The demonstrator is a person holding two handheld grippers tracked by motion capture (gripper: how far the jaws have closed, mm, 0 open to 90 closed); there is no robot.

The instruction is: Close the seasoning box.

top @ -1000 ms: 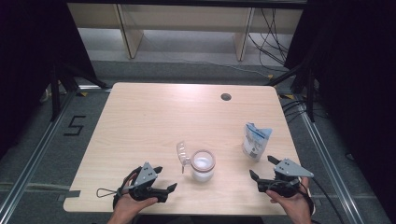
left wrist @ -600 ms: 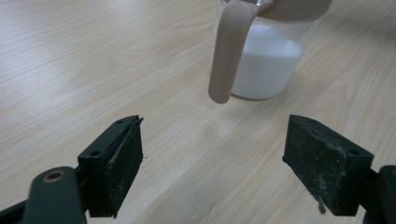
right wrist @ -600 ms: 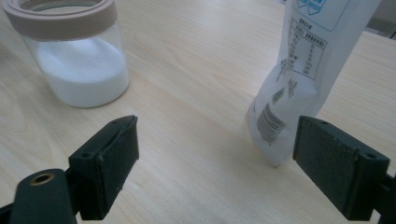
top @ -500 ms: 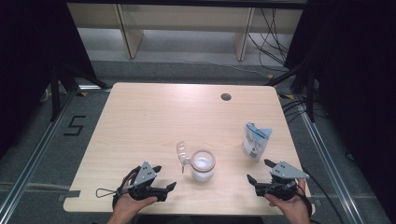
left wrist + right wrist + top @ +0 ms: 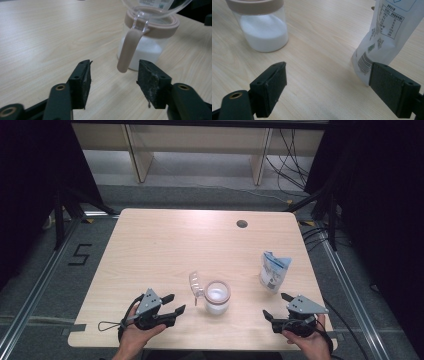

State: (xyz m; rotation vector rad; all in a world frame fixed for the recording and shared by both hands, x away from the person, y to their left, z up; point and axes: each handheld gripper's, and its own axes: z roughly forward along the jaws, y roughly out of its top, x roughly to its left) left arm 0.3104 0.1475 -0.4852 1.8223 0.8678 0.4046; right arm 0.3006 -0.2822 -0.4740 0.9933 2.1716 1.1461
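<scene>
Down at the left gripper [image 5: 170, 304], the jaws stand wide apart with nothing between them, aimed at the tan latch tab [image 5: 127, 51] that hangs from the rim of the jar [image 5: 217, 297]. That jar sits near the front edge of the worktop [image 5: 165, 245], between the two hands, with its clear lid [image 5: 195, 284] flipped up on the hinge and tilted toward the left gripper. White powder fills roughly the lower half. With rigid clear walls and that load inside, it should feel fairly solid and slick, so the tan collar or the body just under it looks the safer place to clamp; the thin tab would likely bend or swing.

The right gripper [image 5: 276, 307] likewise gapes empty, hovering low with one pad close beside the foot of the pouch [image 5: 387, 32]. This white printed pouch stands upright to the right of the jar, well apart from it. It looks soft, light and easily crushed or tipped, so a pinch high on the flat upper seam seems wiser than squeezing its belly.
</scene>
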